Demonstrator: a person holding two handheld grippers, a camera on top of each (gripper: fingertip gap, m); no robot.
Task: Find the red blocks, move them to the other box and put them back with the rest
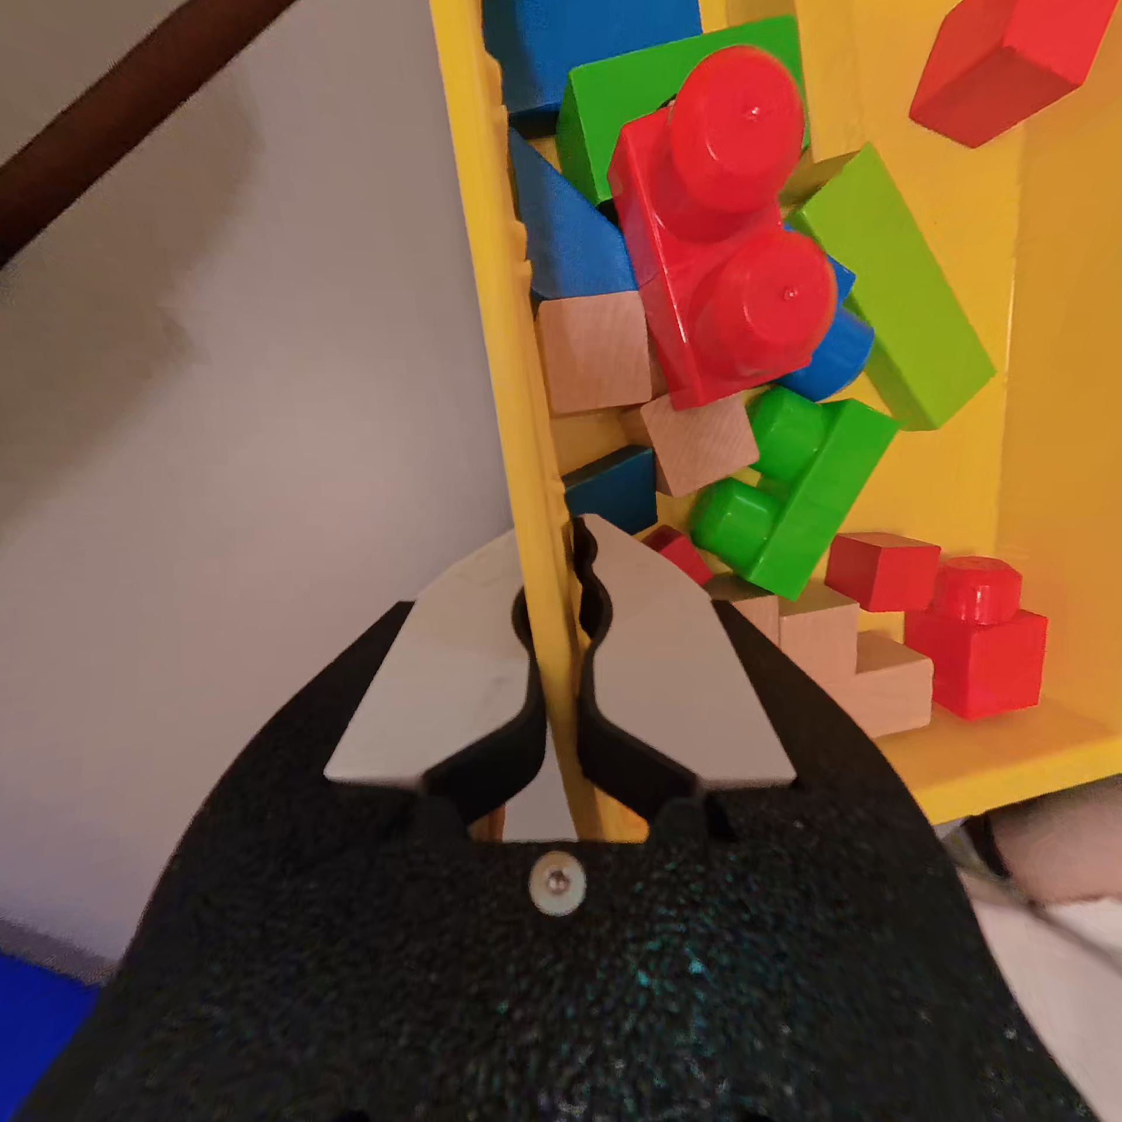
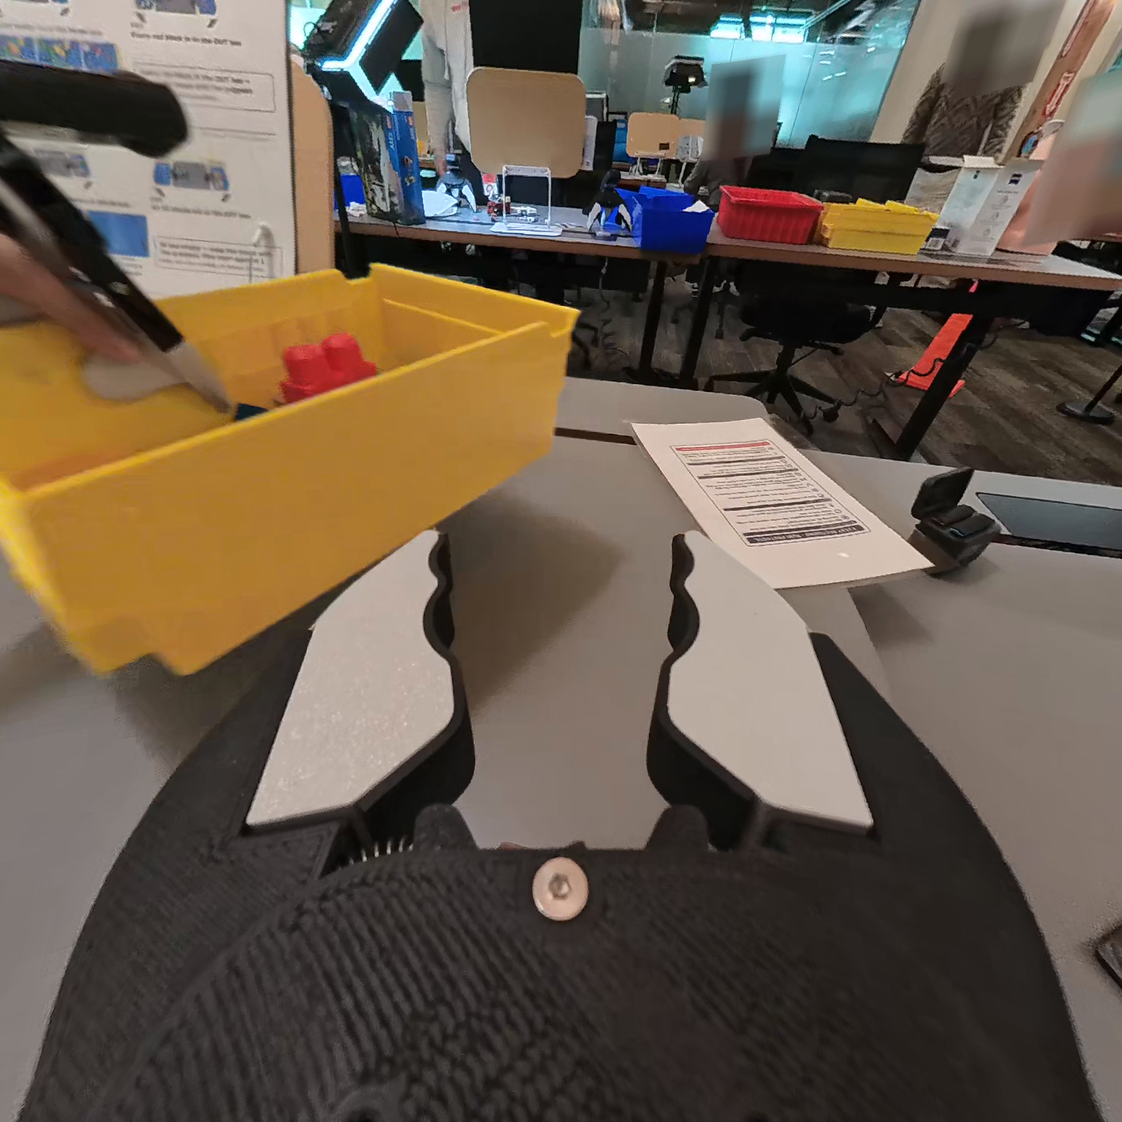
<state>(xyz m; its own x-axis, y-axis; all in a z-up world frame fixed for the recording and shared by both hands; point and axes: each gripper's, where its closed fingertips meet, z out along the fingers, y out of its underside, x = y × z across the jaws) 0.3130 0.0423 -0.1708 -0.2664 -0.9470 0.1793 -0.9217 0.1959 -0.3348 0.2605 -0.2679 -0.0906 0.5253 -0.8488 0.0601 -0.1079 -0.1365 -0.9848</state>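
My left gripper (image 1: 558, 546) is shut on the side wall of a yellow box (image 1: 486, 303), one finger outside and one inside. The box holds mixed blocks: a red two-stud brick (image 1: 722, 243), a red wooden block (image 1: 1008, 67), a red cube (image 1: 880, 571), a red one-stud brick (image 1: 977, 643), plus green, blue and plain wooden pieces. In the right wrist view the yellow box (image 2: 273, 498) hangs tilted above the grey table, held by the left gripper (image 2: 200, 382), with the red brick (image 2: 325, 364) inside. My right gripper (image 2: 558, 546) is open and empty over the table.
A printed sheet (image 2: 771, 498) lies on the grey table (image 2: 546, 668) to the right, with a small black device (image 2: 953, 522) beyond it. Farther back stand tables with blue, red and yellow bins (image 2: 765, 212), and office chairs.
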